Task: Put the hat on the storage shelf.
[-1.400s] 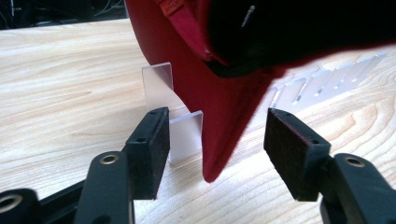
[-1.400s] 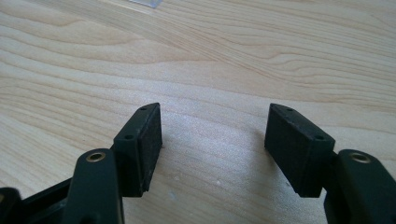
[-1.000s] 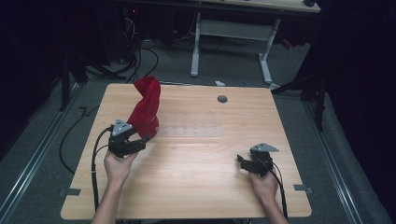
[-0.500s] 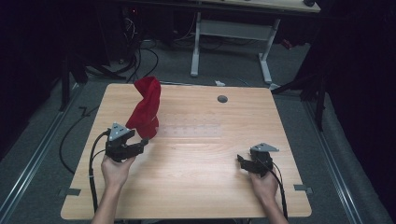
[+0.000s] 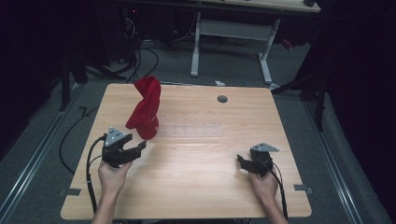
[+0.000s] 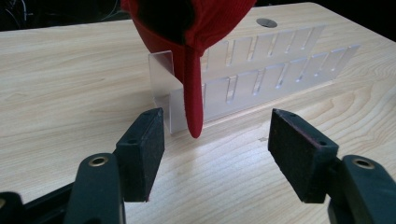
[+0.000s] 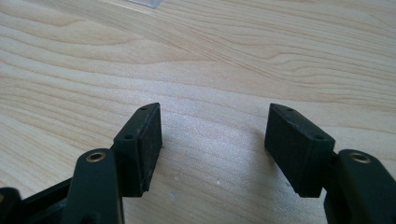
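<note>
A red cap (image 5: 145, 108) hangs over the left end of a clear slotted acrylic rack (image 5: 198, 130) on the wooden table (image 5: 196, 196). In the left gripper view the red cap (image 6: 198, 23) droops over the rack (image 6: 266, 77), its brim pointing down at the tabletop. My left gripper (image 5: 139, 149) sits just in front of the cap, open, and the same gripper (image 6: 217, 140) has nothing between its pads. My right gripper (image 5: 241, 161) rests near the table's right front, and seen from its own camera the right gripper (image 7: 215, 140) is open over bare wood.
A round grey grommet hole (image 5: 222, 99) lies in the table's far middle. A white-legged desk (image 5: 196, 46) stands beyond the table, with cables on the floor at the left. Black cables trail from both grippers toward the near edge.
My left gripper has drawn back a little toward the near edge, away from the cap. The cap stays on the rack and the right gripper has not moved.
</note>
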`<state>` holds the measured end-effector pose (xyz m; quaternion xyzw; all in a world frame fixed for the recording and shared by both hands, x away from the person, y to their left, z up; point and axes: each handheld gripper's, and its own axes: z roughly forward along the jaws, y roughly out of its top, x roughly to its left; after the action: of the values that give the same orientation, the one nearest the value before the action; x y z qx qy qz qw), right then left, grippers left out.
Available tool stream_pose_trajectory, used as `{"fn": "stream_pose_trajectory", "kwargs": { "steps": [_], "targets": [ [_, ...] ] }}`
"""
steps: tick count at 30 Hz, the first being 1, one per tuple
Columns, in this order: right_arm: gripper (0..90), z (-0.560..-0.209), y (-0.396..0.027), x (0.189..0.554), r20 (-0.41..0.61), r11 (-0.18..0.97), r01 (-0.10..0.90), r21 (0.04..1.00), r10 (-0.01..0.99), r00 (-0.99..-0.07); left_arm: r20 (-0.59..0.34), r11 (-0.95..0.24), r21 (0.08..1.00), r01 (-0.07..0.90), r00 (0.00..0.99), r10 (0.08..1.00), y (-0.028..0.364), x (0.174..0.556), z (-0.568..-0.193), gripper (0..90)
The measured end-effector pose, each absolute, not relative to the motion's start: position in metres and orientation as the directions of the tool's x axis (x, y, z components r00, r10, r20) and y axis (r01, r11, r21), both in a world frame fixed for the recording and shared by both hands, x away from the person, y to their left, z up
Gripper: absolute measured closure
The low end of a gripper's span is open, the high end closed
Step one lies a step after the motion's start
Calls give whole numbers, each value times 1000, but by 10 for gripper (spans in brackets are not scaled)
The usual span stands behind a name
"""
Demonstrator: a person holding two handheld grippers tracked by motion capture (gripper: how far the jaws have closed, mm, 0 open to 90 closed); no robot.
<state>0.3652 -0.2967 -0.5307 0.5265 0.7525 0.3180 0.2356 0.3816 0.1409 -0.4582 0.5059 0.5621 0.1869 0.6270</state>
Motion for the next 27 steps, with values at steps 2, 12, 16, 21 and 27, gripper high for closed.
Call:
{"fn": "stream_pose_trajectory", "kwargs": {
  "steps": [2,12,16,21,27],
  "targets": [
    [369,-531,-297,365,-20,244,643,726,942,-335,-523,424,840,337,299,798,141,380,-458,364],
    [369,-531,-297,365,-19,242,643,726,943,-333,-534,431,833,346,306,788,137,371,-461,357],
    [368,-531,-297,365,-19,243,643,726,942,-334,-535,427,833,352,314,784,134,367,-463,355],
    [369,-531,-297,365,-19,242,643,726,943,-333,-543,426,826,368,318,777,130,364,-468,352],
    [369,-531,-297,365,-19,242,644,726,943,-333,-558,430,815,388,326,763,125,359,-476,348]
  ]
}}
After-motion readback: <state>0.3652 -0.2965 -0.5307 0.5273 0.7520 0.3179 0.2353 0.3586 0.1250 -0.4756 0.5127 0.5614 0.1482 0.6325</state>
